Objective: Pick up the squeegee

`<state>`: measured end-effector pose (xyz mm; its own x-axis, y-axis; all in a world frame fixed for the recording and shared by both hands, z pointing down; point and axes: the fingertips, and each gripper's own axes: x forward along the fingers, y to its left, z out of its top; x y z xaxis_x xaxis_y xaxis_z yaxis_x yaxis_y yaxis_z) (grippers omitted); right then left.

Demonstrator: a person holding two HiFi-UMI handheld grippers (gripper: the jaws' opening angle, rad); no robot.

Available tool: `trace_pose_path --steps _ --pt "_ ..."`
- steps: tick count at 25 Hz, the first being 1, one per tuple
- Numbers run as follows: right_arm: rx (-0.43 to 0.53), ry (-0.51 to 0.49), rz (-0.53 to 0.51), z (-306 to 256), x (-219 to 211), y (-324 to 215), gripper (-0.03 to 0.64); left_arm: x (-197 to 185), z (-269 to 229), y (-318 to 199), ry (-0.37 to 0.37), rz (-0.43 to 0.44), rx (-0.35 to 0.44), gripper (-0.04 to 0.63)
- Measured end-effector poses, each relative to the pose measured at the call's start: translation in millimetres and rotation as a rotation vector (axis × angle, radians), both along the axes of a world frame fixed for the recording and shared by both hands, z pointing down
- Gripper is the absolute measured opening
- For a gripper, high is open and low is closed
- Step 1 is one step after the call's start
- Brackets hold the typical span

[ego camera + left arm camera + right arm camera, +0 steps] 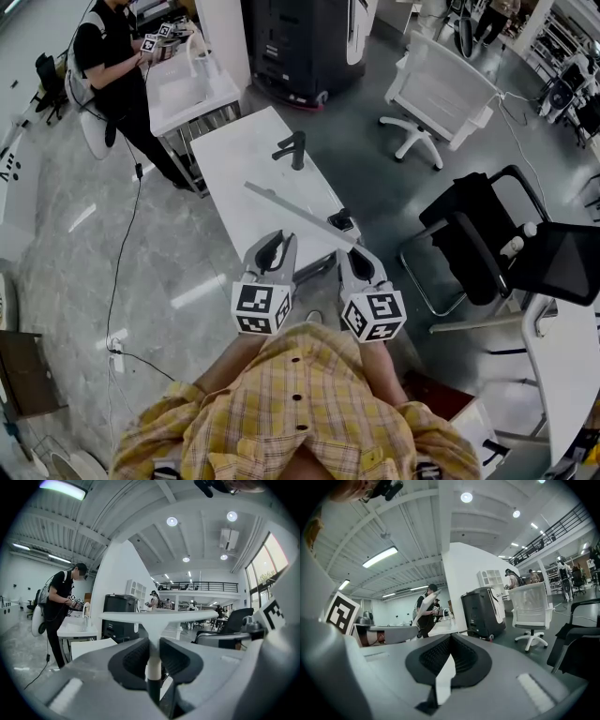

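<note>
The squeegee (154, 617) is white, with a long straight blade and a slim handle that turns dark lower down. My left gripper (153, 645) is shut on that handle, and the blade lies level just beyond the fingertips. In the head view the blade (291, 208) runs slantwise over the near end of the white table (239, 155), ahead of the left gripper (274, 244). My right gripper (354, 259) stays beside it on the right. Its pads meet at the tip with nothing held (449, 641). From there the squeegee (424, 603) shows at the left.
A black tap-shaped fixture (294, 149) stands on the table and a small black object (342, 222) sits at its near right corner. A person in black (111, 56) stands by a white sink unit (192, 94). A white chair (441, 94) and a black chair (473, 234) are at the right.
</note>
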<state>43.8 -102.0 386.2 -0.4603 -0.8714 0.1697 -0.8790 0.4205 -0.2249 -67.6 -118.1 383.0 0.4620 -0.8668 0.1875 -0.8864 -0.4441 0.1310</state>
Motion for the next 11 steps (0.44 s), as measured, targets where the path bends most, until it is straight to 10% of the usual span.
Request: trace_pose_path --steps 11 --pt "-0.014 -0.010 -0.006 3.2 2.9 -12.6 -0.003 7.3 2.9 -11.2 -0.022 0.007 -0.002 0.075"
